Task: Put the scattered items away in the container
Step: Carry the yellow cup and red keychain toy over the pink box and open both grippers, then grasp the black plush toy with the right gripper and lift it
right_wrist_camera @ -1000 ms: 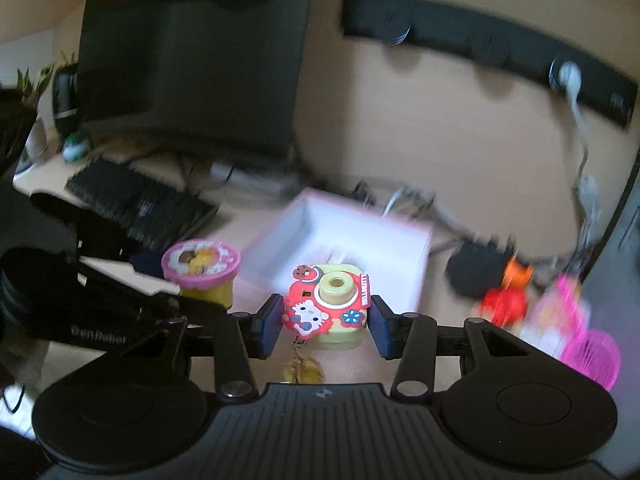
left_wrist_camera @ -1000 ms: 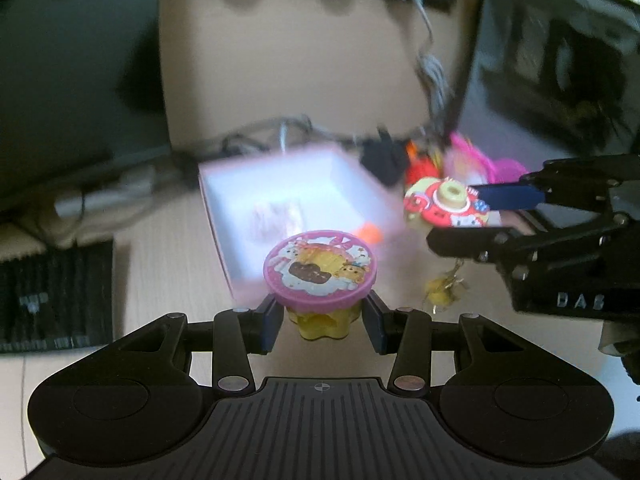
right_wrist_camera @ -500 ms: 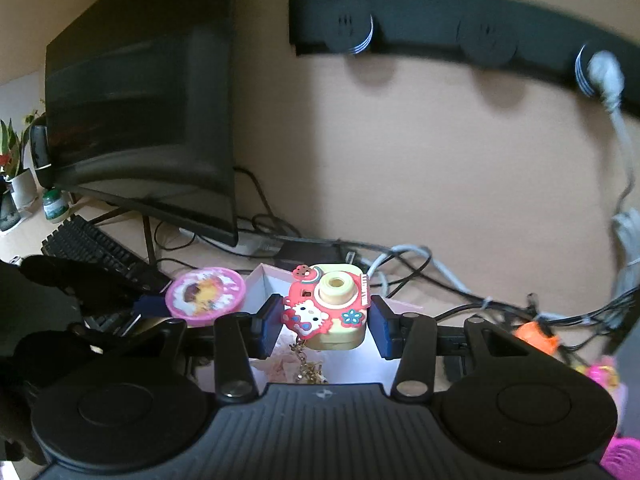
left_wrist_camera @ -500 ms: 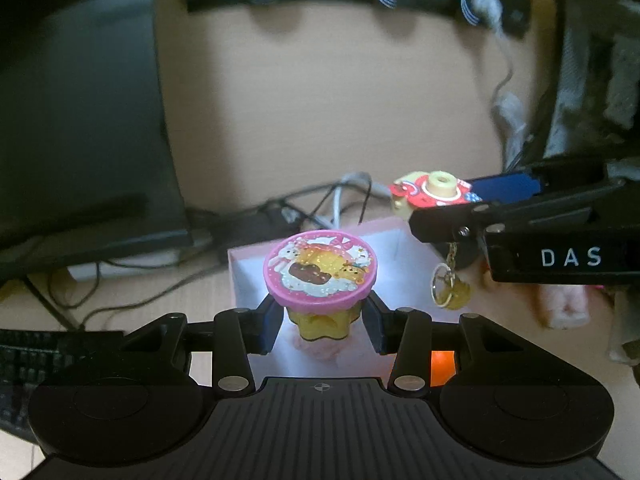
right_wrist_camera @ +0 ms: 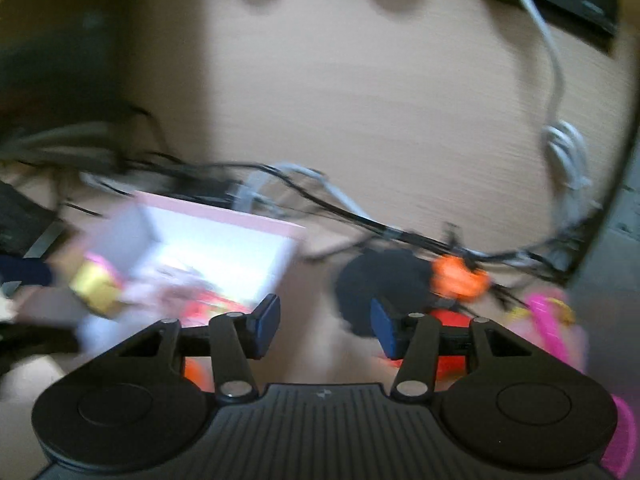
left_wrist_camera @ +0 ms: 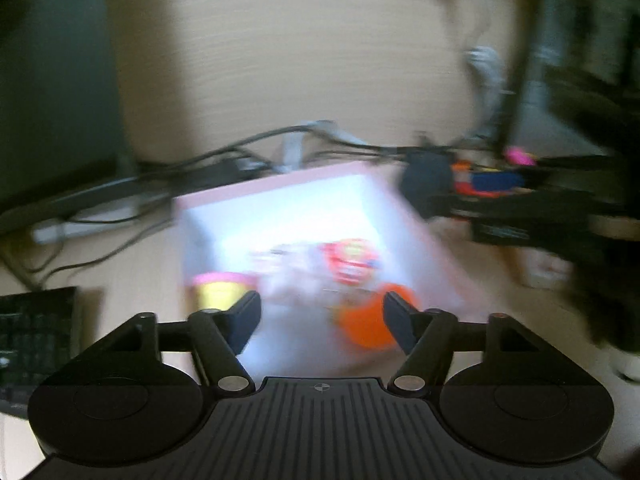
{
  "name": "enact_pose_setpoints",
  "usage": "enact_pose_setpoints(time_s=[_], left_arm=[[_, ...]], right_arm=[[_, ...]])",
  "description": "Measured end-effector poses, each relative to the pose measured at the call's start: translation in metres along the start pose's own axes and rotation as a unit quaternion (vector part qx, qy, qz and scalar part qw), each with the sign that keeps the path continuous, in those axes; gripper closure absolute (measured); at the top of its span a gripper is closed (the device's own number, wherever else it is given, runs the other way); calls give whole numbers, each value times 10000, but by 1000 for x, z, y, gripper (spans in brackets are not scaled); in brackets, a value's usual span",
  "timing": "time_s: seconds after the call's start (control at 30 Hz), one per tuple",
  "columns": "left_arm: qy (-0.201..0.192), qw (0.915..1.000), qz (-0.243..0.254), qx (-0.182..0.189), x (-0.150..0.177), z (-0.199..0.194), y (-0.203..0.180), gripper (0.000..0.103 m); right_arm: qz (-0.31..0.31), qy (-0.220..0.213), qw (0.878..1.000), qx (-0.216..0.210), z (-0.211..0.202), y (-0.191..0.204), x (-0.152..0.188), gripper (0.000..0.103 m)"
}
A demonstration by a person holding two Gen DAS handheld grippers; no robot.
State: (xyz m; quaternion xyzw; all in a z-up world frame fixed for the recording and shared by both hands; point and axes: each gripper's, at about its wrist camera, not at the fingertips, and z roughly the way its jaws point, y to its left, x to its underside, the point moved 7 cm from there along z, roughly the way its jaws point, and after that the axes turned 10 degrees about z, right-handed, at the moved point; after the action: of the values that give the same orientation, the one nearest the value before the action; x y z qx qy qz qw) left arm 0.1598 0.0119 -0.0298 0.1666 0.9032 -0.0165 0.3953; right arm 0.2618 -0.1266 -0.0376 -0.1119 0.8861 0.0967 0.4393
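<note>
Pink and white, the box [left_wrist_camera: 280, 184] sits on the desk with blurry toys inside: a yellow tub with a pink lid [left_wrist_camera: 218, 292] at the left, a red toy [left_wrist_camera: 352, 260] in the middle and an orange thing [left_wrist_camera: 364, 324] near the front. The left gripper [left_wrist_camera: 320, 318] hangs over the box, its jaws opening with nothing between them. The right gripper [right_wrist_camera: 324, 326] is just right of the box, jaws opening and empty too.

Pink-rimmed box [left_wrist_camera: 280, 184] open from above, floor crowded by blurred toys, tangled cables [right_wrist_camera: 360, 216] strung behind it, black adapter [right_wrist_camera: 376, 276] and orange toy [right_wrist_camera: 460, 276] blocking the right side
</note>
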Motion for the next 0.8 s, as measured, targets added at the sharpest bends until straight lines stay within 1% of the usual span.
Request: enact_pose_setpoints(time_s=[0.03, 0.07, 0.13, 0.17, 0.23, 0.33, 0.4, 0.47, 0.5, 0.6, 0.67, 0.8], left_arm=[[-44, 9997, 137, 199, 1, -2, -12, 16], [-50, 9990, 237, 369, 3, -4, -23, 15], [-4, 9975, 351, 614, 7, -4, -39, 15], [43, 9971, 358, 670, 9, -3, -44, 14], [139, 9962, 370, 781, 13, -1, -54, 14], [264, 9947, 389, 910, 20, 1, -66, 11], [298, 9946, 397, 913, 22, 0, -68, 10], [334, 9947, 376, 899, 25, -1, -68, 10], [355, 9948, 361, 886, 26, -1, -68, 10], [390, 9951, 344, 835, 28, -1, -68, 10], [398, 9953, 349, 813, 30, -3, -67, 10], [383, 9944, 532, 831, 34, -8, -74, 10]], right_arm=[[21, -12, 9999, 151, 6, -8, 0, 42], [42, -24, 9995, 301, 12, -17, 1, 40], [91, -37, 9992, 392, 25, -25, -6, 37], [115, -43, 9992, 390, 31, -28, -9, 36], [74, -48, 9993, 365, 45, -28, -17, 26], [-132, -4, 9991, 398, 63, -23, -20, 19], [-175, 44, 9993, 333, 73, -21, -20, 17], [-126, 145, 9996, 184, 77, -21, -19, 17], [-96, 183, 9997, 123, 77, -20, -19, 25], [-24, 182, 9998, 77, 67, -21, -19, 37], [110, 65, 9999, 64, 49, -25, -20, 38], [455, -266, 9984, -205, -21, -31, -19, 38]])
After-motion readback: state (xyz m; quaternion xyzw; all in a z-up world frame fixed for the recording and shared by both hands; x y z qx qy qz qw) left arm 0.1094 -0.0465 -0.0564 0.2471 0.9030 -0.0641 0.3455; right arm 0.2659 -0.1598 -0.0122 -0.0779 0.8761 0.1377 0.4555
